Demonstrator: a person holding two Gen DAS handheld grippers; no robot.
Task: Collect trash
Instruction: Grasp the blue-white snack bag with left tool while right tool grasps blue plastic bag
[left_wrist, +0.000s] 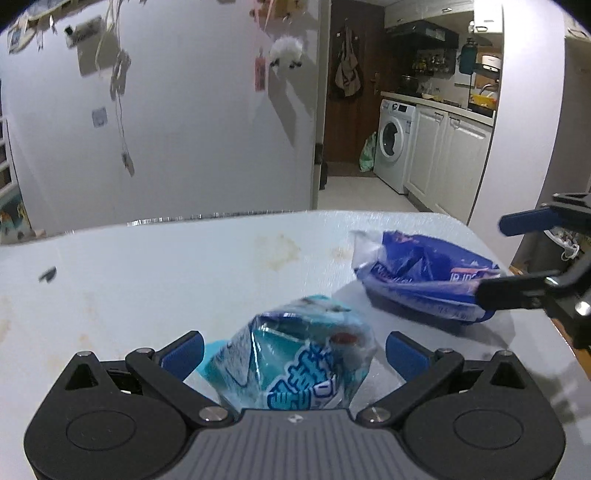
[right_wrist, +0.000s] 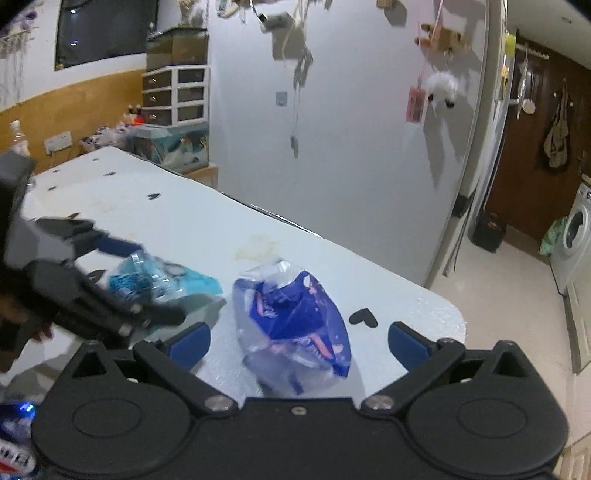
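Two wrappers in play, both on the white worktop (left_wrist: 147, 266), neither secured yet. Left tongs (left_wrist: 294, 350) are spread wide with the teal wrapper (left_wrist: 295, 362) sitting between the blue pads; gaps show on both sides, so no contact that I can see, nothing gripped. Right tongs (right_wrist: 298, 341) are likewise wide open and straddle the dark blue wrapper (right_wrist: 295, 314), which lies crumpled near the worktop's rounded corner; pads stand clear of it on both sides. In the left wrist view the right tongs come in from the right edge with one finger low, just beside the blue wrapper's near end; can't tell if it touches. Teal wrapper is near the front edge, left of the blue one, the two apart but close. Small dark heart-shaped marks (right_wrist: 364, 317) dot the worktop; stickers or debris, can't tell. Brownish stains on the surface as well. No bin or bag for the trash visible in either view, apart from a green bag on the floor by the washing machine (left_wrist: 393, 144), far off. My read: early stage, approach done on both sides, closing not started. Left to do: close on each wrapper, lift, carry to wherever trash goes. Thin crinkly film could slip or fold out of the pads if the close lands off-centre.
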